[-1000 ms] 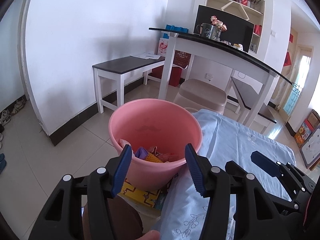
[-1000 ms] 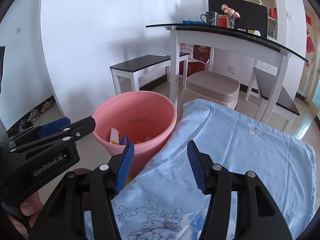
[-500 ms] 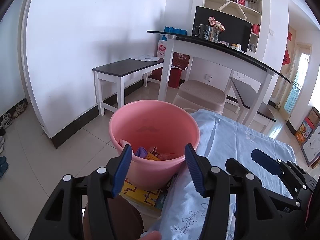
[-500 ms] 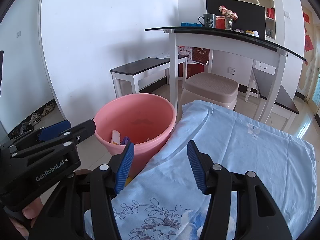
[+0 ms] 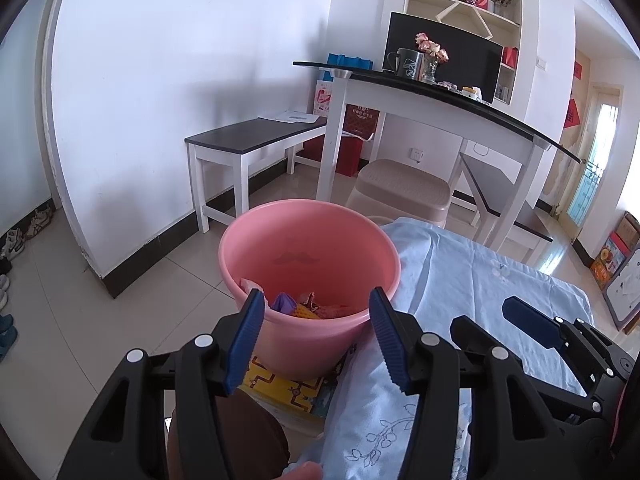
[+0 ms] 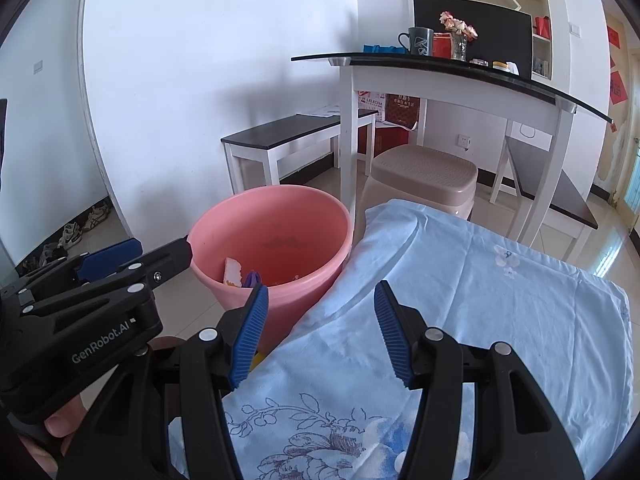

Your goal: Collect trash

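A pink bucket (image 5: pixel 310 240) stands beside a table draped in a light blue floral cloth (image 5: pixel 472 276). Several scraps of trash (image 5: pixel 304 306) lie in its bottom: purple, yellow, pink and white pieces. My left gripper (image 5: pixel 316 300) hovers over the bucket's near rim, open, with nothing between its blue pads. In the right wrist view the same bucket (image 6: pixel 272 236) is at left and my right gripper (image 6: pixel 320 292) hangs open over the cloth's edge (image 6: pixel 460 292), holding nothing. The left gripper's body (image 6: pixel 92 304) shows at the far left there.
A beige plastic stool (image 6: pixel 424 176) stands behind the cloth-covered table. Further back are a white table with a dark glass top (image 6: pixel 440 68), dark benches (image 5: pixel 256 136) and a shelf. A yellow printed box (image 5: pixel 288 392) lies under the bucket. Shoes (image 5: pixel 16 236) line the left wall.
Both views have tilted slightly, so the bucket and room sit a bit lower in frame. The grippers keep their opening and hold nothing.
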{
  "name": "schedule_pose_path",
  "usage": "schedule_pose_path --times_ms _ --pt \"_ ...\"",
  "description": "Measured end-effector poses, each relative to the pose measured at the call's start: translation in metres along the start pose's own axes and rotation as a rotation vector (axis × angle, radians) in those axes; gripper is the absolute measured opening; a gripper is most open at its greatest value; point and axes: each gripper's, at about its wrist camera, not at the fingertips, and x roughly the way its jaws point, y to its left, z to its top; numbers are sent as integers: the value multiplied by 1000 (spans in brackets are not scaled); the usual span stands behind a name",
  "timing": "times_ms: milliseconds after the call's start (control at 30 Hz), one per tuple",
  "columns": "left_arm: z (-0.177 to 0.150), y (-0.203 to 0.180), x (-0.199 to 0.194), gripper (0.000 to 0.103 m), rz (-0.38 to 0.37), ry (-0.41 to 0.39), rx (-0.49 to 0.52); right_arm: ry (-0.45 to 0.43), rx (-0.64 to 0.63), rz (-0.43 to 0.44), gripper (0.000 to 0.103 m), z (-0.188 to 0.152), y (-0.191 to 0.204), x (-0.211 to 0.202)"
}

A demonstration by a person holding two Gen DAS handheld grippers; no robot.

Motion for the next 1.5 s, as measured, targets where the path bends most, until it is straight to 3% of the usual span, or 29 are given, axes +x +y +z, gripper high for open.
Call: schedule_pose_path --times_ms 1500 --pt "2 7 -4 53 -11 -12 13 -8 -7 -14 56 -2 2 -8"
